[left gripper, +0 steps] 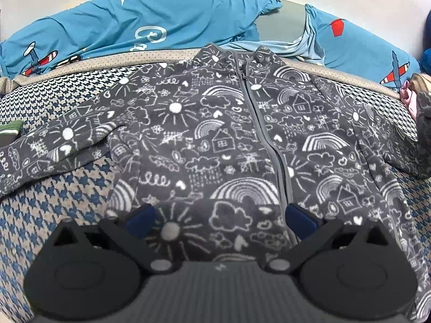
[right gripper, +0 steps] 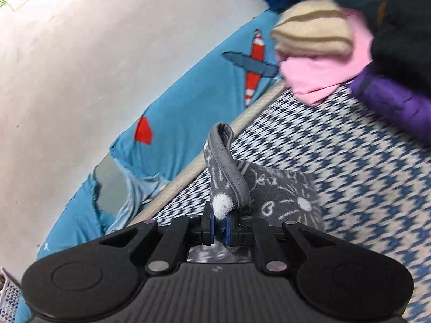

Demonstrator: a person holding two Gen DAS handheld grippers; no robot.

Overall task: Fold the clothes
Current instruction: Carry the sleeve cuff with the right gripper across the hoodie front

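Observation:
A grey fleece zip jacket with white doodles of suns, houses and rainbows lies spread face up on the houndstooth bed cover. Its left sleeve stretches out flat. My left gripper hovers open over the jacket's hem, one blue pad on each side of the zipper area. In the right wrist view my right gripper is shut on the jacket's right sleeve cuff, whose grey trim sticks up above the pads. The lifted sleeve end shows at the right edge of the left wrist view.
A blue duvet with aeroplane prints runs along the white wall behind the bed. A pile of clothes, with cream, pink and purple pieces, sits on the cover beyond the held cuff. A green-striped item lies at the far left.

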